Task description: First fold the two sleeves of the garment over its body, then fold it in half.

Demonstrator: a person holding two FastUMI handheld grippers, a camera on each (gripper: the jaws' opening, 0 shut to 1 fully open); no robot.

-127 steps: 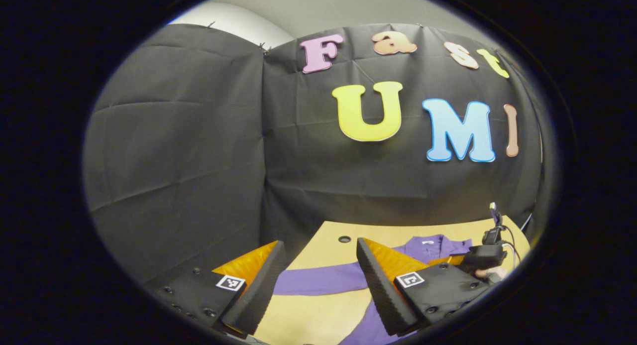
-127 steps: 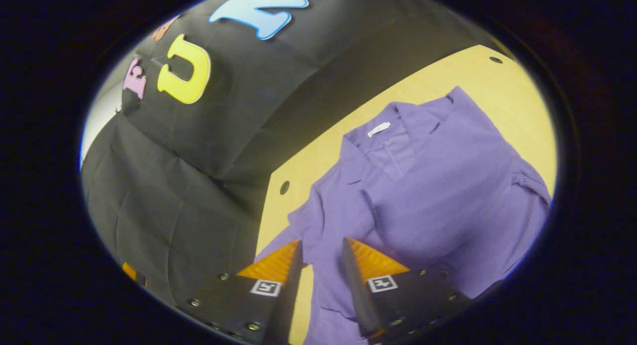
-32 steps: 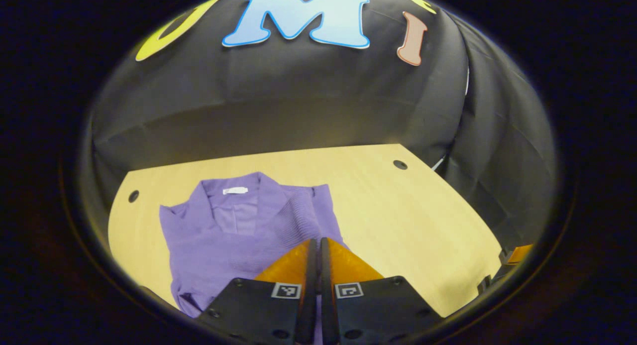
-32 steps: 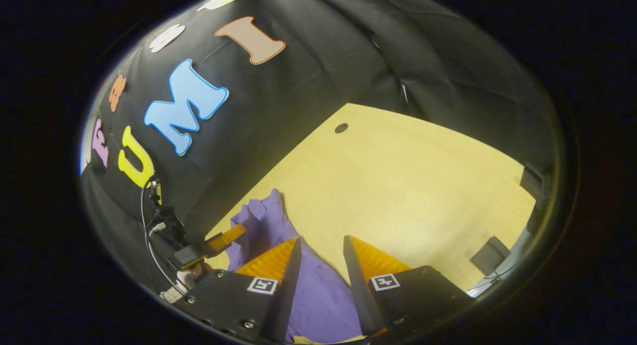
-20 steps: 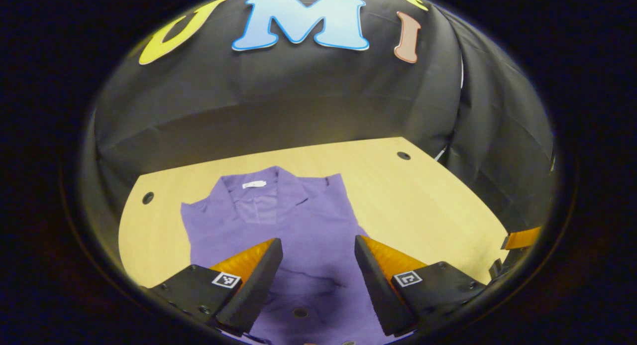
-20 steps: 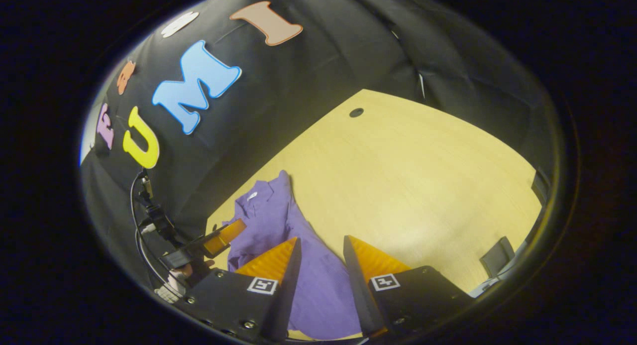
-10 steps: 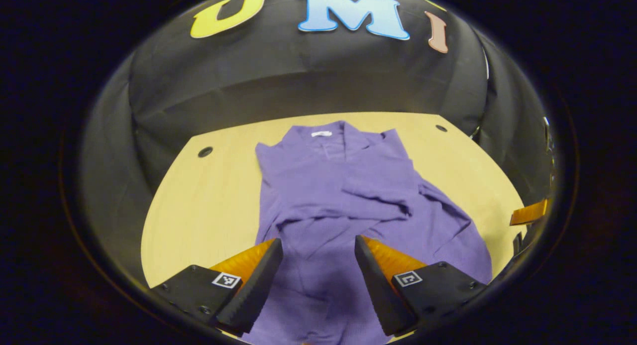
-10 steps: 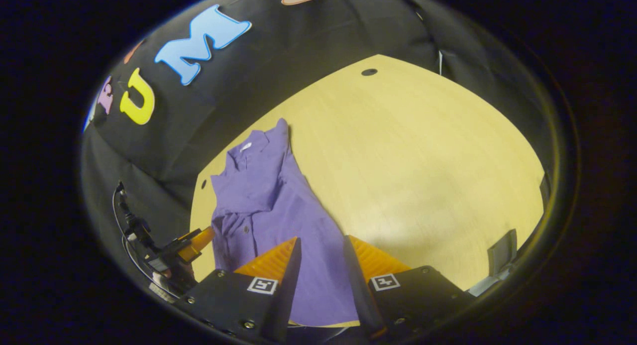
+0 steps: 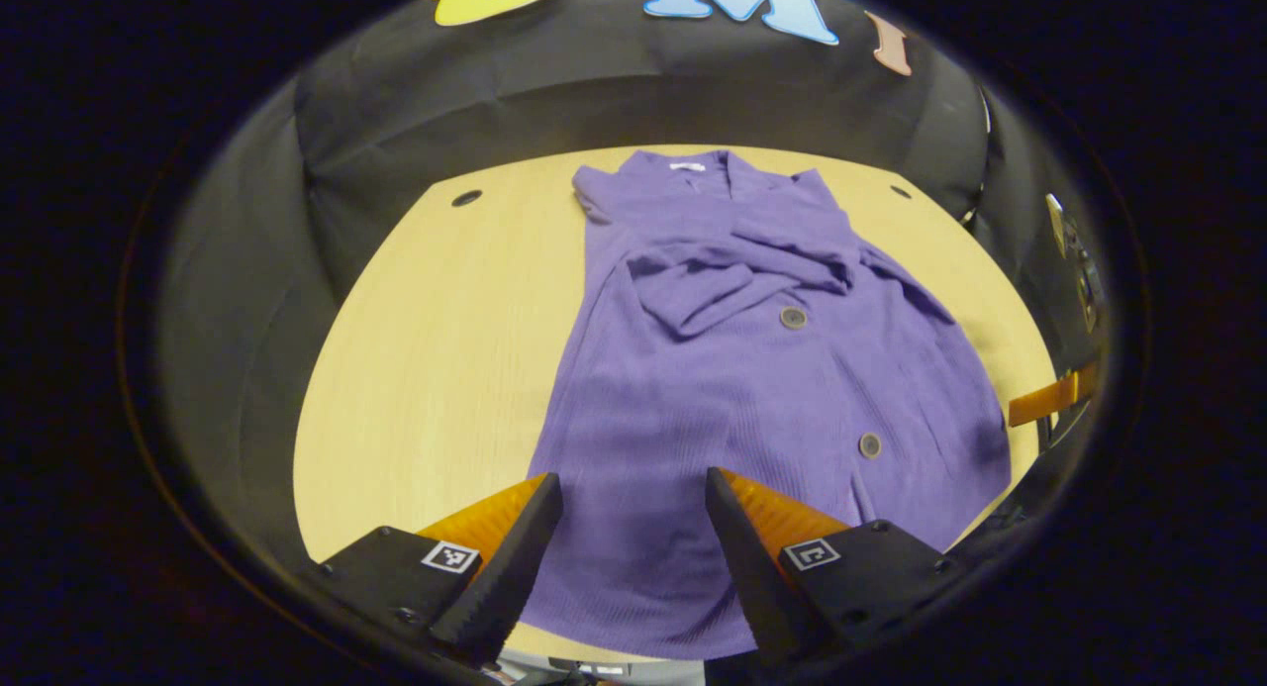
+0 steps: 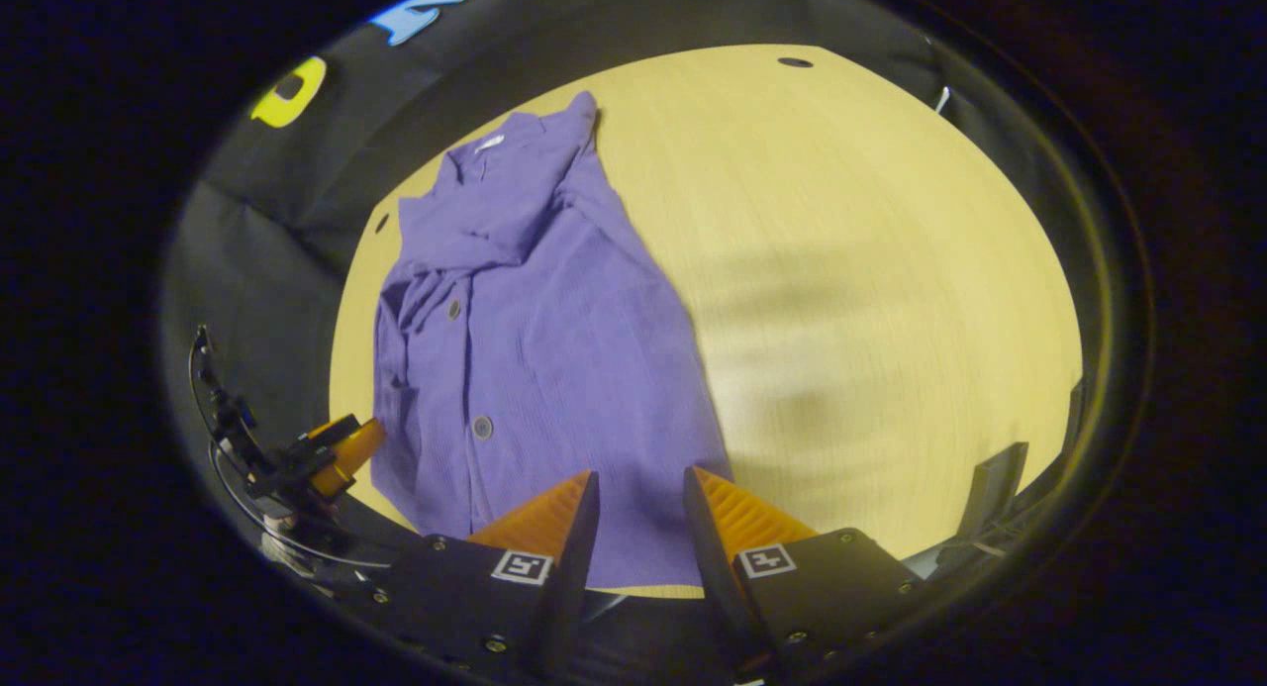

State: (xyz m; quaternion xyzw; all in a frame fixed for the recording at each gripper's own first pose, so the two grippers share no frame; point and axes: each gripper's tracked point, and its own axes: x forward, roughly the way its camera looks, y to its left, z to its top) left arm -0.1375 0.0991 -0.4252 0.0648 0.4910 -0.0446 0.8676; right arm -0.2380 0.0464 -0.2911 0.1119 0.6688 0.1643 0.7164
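- Left gripper view: left gripper (image 9: 633, 528) above near hem of purple garment (image 9: 732, 389), fingers apart, nothing held. Garment flat on counter (image 9: 436, 349), collar at far end, both sleeves (image 9: 732, 270) folded across chest, buttons up.
- Right gripper view: right gripper (image 10: 638, 533) at garment (image 10: 525, 340) hem, fingers apart, empty. Left gripper (image 10: 341, 453) beside garment's edge. No containers on counter (image 10: 871, 300).

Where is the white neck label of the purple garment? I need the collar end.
In the left gripper view, the white neck label sits at the purple garment's far end, near the black cloth wall.
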